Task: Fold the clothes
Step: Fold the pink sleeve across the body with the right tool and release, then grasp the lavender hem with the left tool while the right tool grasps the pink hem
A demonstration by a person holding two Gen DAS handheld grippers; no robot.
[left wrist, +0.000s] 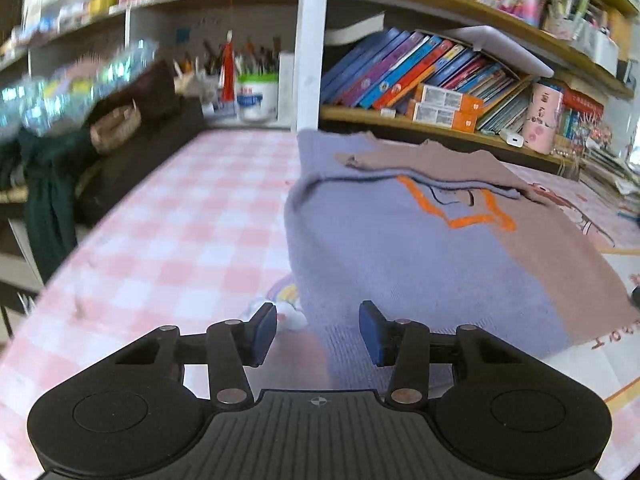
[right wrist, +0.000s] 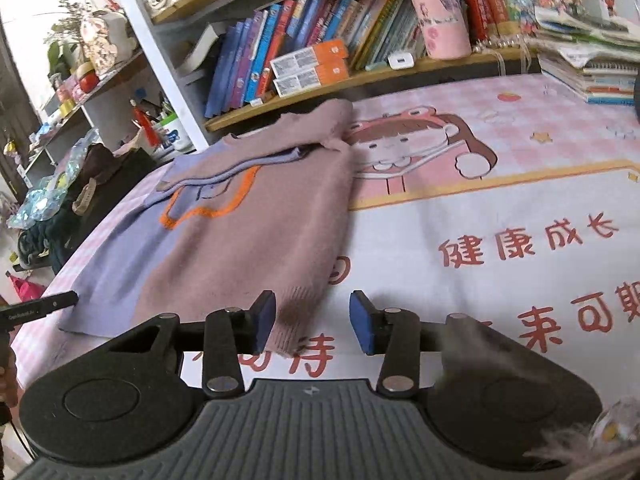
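Right gripper (right wrist: 313,322), half-open, straddles sweater (right wrist: 248,232) hem corner; left gripper (left wrist: 318,330), half-open, empty, at opposite corner.

A pink checked cartoon-print cloth (right wrist: 500,216) covers the surface — on it lies a lilac-and-mauve sweater (right wrist: 248,232), spread flat.
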